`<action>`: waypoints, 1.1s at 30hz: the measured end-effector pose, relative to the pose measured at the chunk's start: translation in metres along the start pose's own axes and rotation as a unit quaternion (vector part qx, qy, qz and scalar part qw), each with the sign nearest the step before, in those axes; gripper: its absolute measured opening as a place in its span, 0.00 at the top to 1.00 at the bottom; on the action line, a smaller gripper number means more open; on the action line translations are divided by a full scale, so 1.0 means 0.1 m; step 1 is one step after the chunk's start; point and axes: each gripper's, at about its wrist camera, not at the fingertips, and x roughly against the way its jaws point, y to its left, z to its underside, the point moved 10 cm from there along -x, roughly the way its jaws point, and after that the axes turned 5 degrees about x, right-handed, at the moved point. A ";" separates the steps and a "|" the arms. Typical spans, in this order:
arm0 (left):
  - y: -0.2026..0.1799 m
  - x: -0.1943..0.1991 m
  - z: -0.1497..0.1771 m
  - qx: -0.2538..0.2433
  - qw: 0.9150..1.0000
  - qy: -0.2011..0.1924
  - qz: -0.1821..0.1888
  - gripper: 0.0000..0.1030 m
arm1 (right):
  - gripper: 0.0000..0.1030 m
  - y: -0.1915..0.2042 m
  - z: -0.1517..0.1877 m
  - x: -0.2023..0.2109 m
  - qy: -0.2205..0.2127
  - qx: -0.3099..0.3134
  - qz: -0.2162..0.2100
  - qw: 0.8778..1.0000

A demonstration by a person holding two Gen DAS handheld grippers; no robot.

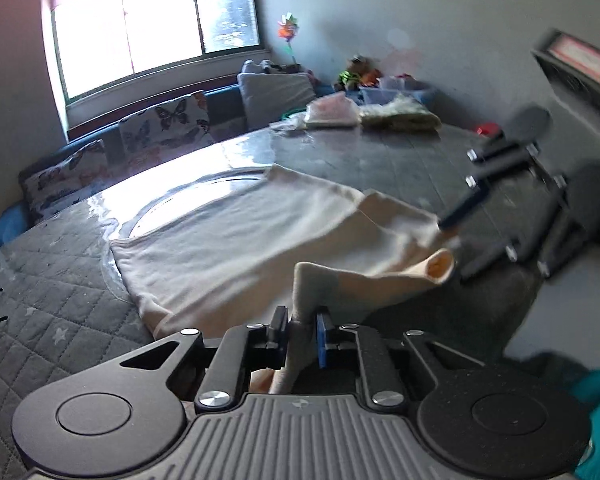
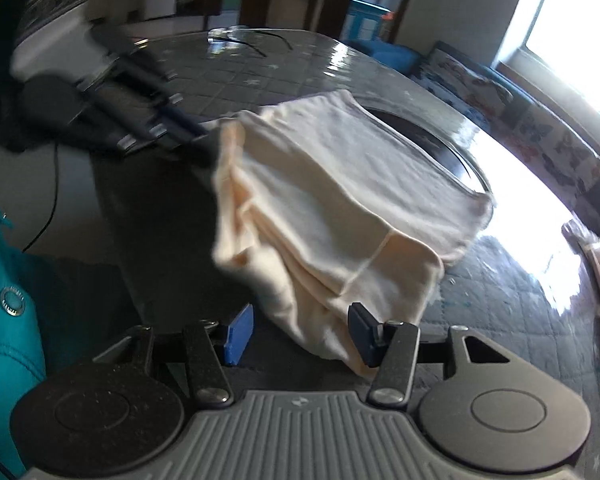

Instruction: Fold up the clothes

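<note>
A cream garment [image 1: 236, 240] lies partly folded on the quilted grey table [image 1: 52, 280], its near edge lifted. My left gripper [image 1: 302, 330] is shut on a fold of the garment at its near edge. In the left wrist view my right gripper [image 1: 448, 224] shows at the right, by the garment's far corner. In the right wrist view the garment [image 2: 340, 208] hangs over the table edge, and my right gripper [image 2: 300, 332] is open with cloth lying between its blue pads [image 2: 360, 328]. My left gripper [image 2: 196, 136] shows blurred at the left, on the garment's corner.
Folded clothes [image 1: 372, 114] are stacked at the table's far end. A round glass plate [image 1: 188, 200] lies under the garment. A cushioned bench with butterfly pillows [image 1: 168, 124] runs under the window. A teal jacket [image 2: 4, 300] is at the near left.
</note>
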 end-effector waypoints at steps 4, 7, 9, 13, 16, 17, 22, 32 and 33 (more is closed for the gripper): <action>0.05 -0.06 -0.11 0.013 1.000 0.000 0.007 0.85 | 0.48 0.08 -0.04 -0.05 -0.019 0.018 0.001 1.000; 0.05 -0.06 -0.08 0.011 1.000 0.002 0.009 0.81 | 0.48 0.06 -0.09 -0.12 -0.032 0.008 -0.001 0.999; 0.04 -0.08 -0.02 0.008 1.000 0.008 0.008 0.79 | 0.51 0.04 -0.11 -0.17 -0.036 0.001 -0.006 0.999; 0.02 -0.04 0.08 -0.003 1.000 0.011 0.002 0.72 | 0.65 -0.01 -0.16 -0.26 -0.042 -0.017 -0.013 0.999; 0.01 0.02 0.14 -0.018 1.000 0.008 -0.004 0.62 | 0.77 -0.04 -0.19 -0.25 -0.047 -0.028 -0.020 0.998; 0.01 0.03 0.16 -0.021 1.000 0.008 -0.003 0.61 | 0.81 -0.06 -0.20 -0.25 -0.048 -0.032 -0.022 0.998; -0.02 0.01 0.28 -0.045 0.999 0.019 -0.006 0.61 | 0.89 -0.10 -0.22 -0.23 -0.051 -0.052 -0.023 0.997; 0.02 0.01 0.34 -0.053 0.998 0.020 -0.023 0.89 | 0.93 -0.04 -0.30 -0.09 -0.072 -0.053 -0.008 0.996; 0.02 0.05 0.32 -0.053 0.998 0.016 -0.022 0.91 | 0.93 -0.03 -0.31 -0.06 -0.075 -0.052 -0.007 0.996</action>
